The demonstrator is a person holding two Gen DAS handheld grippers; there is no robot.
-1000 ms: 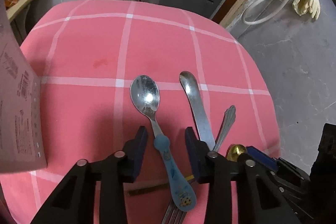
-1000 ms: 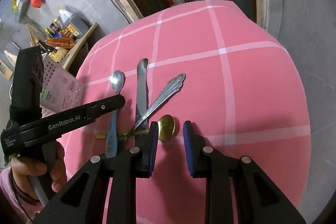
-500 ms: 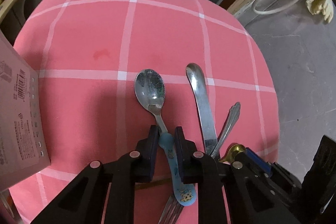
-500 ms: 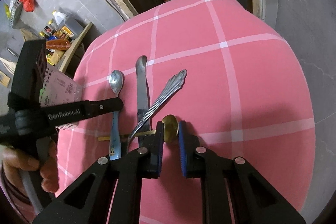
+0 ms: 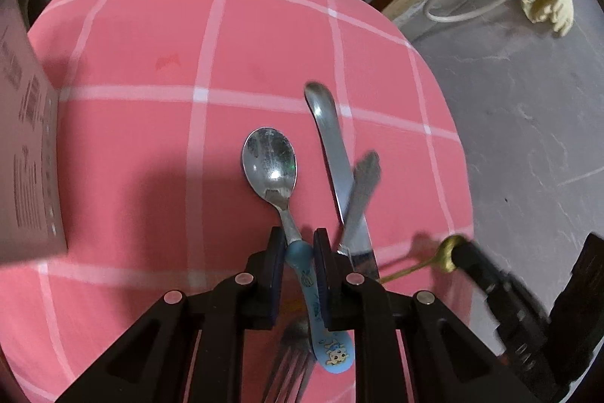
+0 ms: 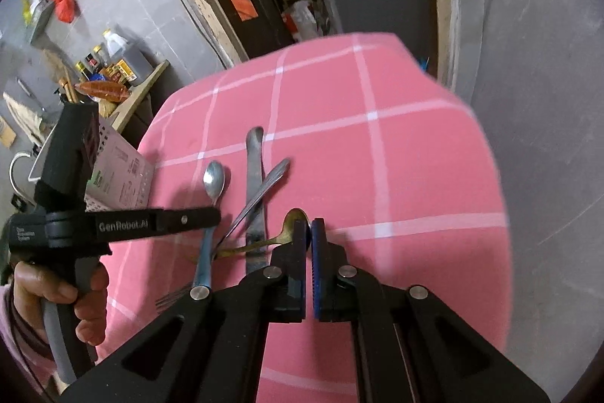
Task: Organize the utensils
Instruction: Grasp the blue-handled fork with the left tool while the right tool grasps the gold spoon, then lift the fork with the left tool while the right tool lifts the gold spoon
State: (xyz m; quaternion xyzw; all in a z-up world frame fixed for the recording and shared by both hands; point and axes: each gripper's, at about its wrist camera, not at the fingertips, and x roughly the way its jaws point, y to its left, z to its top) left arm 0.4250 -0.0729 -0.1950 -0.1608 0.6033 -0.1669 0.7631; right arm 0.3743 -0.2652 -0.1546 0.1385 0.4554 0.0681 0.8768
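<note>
The left gripper point(image 5: 298, 252) is clamped on the blue handle of the spoon point(image 5: 270, 163), whose bowl lies on the pink checked bench point(image 5: 151, 123) just left of the knife point(image 5: 334, 153). A fork point(image 5: 364, 176) lies crossed over the knife, its patterned handle end to the knife's right (blurred in the left view). The right gripper point(image 6: 310, 233), right of the knife, is closed on the bowl of a gold spoon point(image 6: 292, 218); that spoon's thin stem runs across the knife's handle end. A printed box point(image 5: 26, 153) stands far left of the knife.
</note>
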